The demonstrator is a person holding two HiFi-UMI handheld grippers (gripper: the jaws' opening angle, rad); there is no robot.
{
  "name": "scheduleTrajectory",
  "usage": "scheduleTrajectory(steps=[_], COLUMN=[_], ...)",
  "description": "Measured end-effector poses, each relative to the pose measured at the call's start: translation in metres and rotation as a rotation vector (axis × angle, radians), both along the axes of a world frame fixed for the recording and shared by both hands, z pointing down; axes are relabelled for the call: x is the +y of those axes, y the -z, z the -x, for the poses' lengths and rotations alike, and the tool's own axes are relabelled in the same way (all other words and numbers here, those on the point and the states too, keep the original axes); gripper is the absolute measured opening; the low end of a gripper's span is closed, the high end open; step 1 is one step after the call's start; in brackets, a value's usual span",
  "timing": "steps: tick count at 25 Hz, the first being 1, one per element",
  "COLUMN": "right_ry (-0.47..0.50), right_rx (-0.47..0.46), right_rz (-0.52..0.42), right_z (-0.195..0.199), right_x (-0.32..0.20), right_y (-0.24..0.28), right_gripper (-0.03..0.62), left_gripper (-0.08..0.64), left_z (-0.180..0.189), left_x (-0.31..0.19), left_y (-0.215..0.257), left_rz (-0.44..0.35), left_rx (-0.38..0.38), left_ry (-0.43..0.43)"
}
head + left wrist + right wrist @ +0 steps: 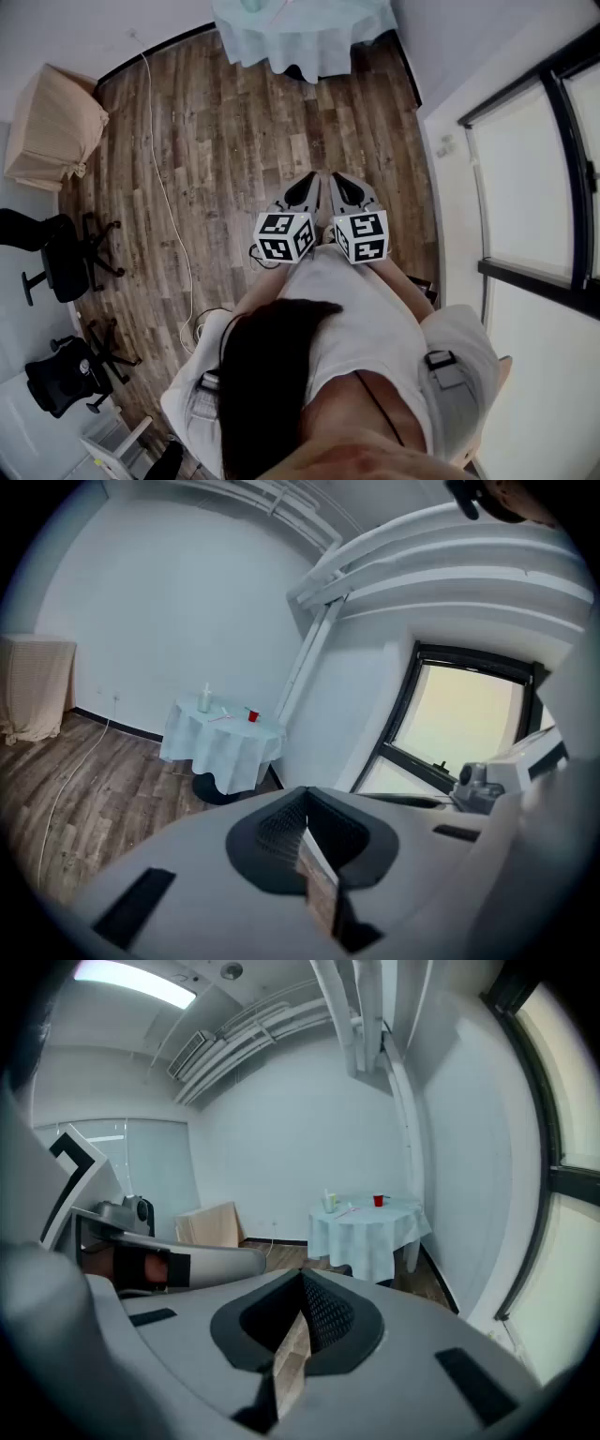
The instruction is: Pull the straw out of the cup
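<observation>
Head view: left gripper (305,187) and right gripper (345,187) side by side before the body, probably just carried, as the table (309,47) is well apart; cup not made out

Left gripper view: jaws shut, empty; cup (205,703) with straw (206,688) upright on table, red cup (253,715) near it

Right gripper view: jaws together, nothing between; same cup far ahead
</observation>
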State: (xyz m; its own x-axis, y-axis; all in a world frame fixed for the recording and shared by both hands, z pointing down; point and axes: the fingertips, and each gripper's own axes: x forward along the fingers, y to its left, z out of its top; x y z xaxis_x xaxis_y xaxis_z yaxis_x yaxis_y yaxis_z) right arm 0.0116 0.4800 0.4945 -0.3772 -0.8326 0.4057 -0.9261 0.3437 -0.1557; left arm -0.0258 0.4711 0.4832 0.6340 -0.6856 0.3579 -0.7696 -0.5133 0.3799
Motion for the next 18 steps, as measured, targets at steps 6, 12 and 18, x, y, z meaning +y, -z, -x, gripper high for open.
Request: scheduleTrajectory(steps=[6,12,18], right_ry=[-0.009,0.020,0.035], right_rx=[-0.061,-0.069,-0.089], right_rz=[-0.033,-0.023,-0.013], right_z=[-0.019,-0.022,-0.018], right_x=[0.000,-0.003,-0.016], right_y=[0.003,0.001,-0.004], right_gripper=[0.034,0.034,0.034], left_gripper=[0.009,0.009,0.009], left_z=[-0.015,-0.019,-0.012], left_x=[0.002,0.001,-0.009], left_y=[-0.003,0.000,-0.005], left_rz=[-0.003,-0.004,-0.004], left_rx=[-0.011,-0.010,-0.019], left_ry=[0.001,0.025,0.052])
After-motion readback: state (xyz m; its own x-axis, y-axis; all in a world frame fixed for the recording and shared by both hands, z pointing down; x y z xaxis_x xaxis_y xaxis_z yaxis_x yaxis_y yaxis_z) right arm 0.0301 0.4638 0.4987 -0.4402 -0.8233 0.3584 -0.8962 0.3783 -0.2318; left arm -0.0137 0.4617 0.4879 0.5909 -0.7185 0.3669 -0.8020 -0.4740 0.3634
